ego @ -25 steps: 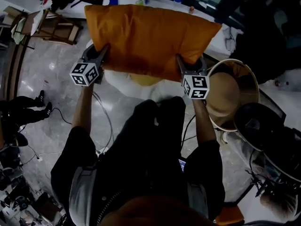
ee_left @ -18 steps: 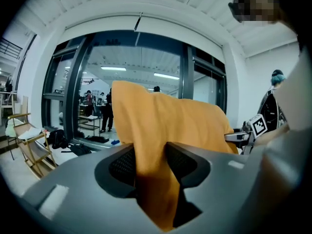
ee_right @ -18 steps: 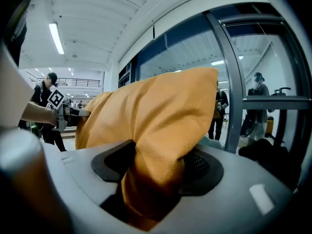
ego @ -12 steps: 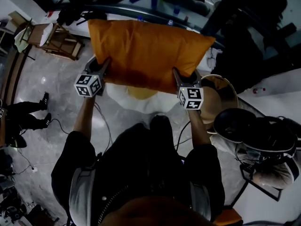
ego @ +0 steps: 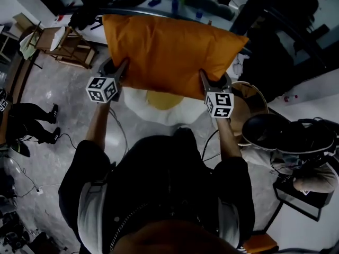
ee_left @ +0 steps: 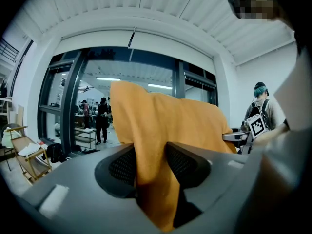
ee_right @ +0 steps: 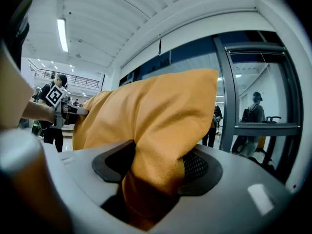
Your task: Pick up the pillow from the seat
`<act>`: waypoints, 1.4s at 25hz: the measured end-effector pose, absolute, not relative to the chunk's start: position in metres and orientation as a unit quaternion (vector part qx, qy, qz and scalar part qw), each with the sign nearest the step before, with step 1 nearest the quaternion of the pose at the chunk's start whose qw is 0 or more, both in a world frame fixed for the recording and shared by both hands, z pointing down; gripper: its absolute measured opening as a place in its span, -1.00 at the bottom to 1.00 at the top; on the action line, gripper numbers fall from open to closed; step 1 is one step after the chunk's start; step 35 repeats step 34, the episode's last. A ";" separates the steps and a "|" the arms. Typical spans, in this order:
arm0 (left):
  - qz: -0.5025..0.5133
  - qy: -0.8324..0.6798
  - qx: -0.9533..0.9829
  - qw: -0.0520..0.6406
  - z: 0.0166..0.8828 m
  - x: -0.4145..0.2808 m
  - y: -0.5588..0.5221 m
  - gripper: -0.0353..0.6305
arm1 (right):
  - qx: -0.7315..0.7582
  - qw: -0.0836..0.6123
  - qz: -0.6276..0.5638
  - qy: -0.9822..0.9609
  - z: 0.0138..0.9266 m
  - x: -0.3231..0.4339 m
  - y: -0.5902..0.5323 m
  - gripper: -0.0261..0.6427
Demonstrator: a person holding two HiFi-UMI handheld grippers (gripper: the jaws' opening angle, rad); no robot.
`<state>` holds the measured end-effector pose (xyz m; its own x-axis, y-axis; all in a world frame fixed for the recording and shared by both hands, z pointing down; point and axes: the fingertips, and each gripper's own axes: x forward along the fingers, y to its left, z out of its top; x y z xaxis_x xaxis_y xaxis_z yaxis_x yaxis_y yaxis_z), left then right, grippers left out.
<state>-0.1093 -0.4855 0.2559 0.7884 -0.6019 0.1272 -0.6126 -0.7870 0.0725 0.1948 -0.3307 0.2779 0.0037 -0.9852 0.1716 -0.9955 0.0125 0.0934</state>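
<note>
A big orange pillow (ego: 169, 52) hangs in the air in front of me, held at its two lower corners. My left gripper (ego: 118, 70) is shut on the left corner, and in the left gripper view the orange cloth (ee_left: 161, 126) is pinched between the left gripper's (ee_left: 151, 167) black pads. My right gripper (ego: 203, 80) is shut on the right corner; in the right gripper view a thick fold of pillow (ee_right: 156, 111) fills the right gripper's (ee_right: 156, 172) jaws. Below the pillow lies the white seat with a yellow middle (ego: 159, 106).
A round wicker chair (ego: 253, 102) stands at the right, with a person in a dark cap (ego: 288, 136) beside it. A wooden folding chair (ego: 61, 41) is at the back left. Another person's legs (ego: 32, 120) and cables lie on the grey floor at the left.
Both grippers have lifted the pillow higher, away from the white and yellow seat, which now shows more below it. The grip on both corners is unchanged.
</note>
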 end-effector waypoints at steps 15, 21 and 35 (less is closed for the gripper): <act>0.049 -0.324 0.943 0.066 0.265 -0.152 -0.458 -0.33 | 0.703 0.104 0.021 -0.703 0.285 0.154 -0.309 -0.13; 0.044 -0.325 0.942 0.071 0.269 -0.160 -0.455 -0.33 | 0.704 0.109 0.016 -0.702 0.284 0.147 -0.306 -0.13; 0.043 -0.320 0.944 0.075 0.272 -0.158 -0.446 -0.33 | 0.706 0.114 0.016 -0.699 0.285 0.147 -0.294 -0.13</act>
